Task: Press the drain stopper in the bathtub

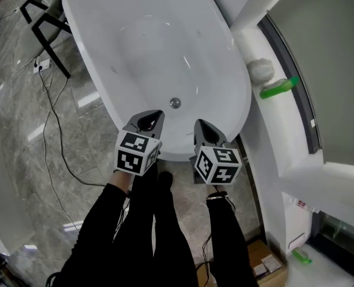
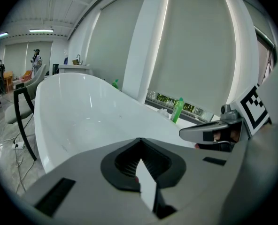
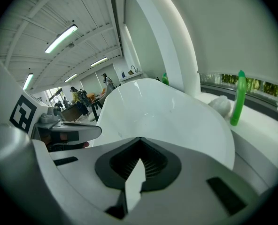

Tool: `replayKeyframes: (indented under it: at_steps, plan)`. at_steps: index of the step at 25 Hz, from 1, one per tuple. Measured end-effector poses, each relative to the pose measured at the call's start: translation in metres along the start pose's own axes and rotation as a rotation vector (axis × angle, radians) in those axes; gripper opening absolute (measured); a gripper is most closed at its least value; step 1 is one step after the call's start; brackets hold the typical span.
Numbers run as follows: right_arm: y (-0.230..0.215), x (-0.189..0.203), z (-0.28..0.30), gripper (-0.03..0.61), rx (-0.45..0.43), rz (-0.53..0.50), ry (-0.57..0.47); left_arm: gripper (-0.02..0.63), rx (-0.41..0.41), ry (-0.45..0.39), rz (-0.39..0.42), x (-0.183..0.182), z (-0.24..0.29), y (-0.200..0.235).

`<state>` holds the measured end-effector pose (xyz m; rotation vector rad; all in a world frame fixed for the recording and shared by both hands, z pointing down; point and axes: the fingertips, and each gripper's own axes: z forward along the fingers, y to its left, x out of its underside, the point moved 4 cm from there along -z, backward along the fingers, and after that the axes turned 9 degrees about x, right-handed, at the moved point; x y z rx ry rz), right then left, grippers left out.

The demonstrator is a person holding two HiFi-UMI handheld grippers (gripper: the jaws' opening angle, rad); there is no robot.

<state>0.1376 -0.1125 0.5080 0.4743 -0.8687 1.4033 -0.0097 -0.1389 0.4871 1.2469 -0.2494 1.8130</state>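
Note:
A white oval bathtub (image 1: 225, 52) fills the upper middle of the head view. Its round metal drain stopper (image 1: 175, 103) sits on the tub floor near the close end. My left gripper (image 1: 155, 115) hovers over the near rim, just below and left of the stopper, shut with nothing held. My right gripper (image 1: 200, 124) hangs beside it to the right, also shut and empty. In the left gripper view the jaws (image 2: 140, 142) meet above the tub (image 2: 78, 121); the right gripper view (image 3: 140, 140) shows the same over the tub (image 3: 176, 121). Neither gripper view shows the stopper.
A green bottle (image 1: 278, 88) and a white bundle (image 1: 261, 69) lie on the window ledge right of the tub. A black chair (image 1: 45, 26) stands at the left, with a cable (image 1: 54, 124) trailing across the marble floor. A cardboard box (image 1: 264, 262) sits at the lower right.

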Motion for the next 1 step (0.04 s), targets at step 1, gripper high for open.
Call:
replayKeyframes:
  at_steps: [1]
  plan:
    - [0.0001,-0.0002,-0.0001,-0.002,-0.002,0.000,0.000,0.005,0.000,-0.001,0.000,-0.0003,-0.0002,0.0000]
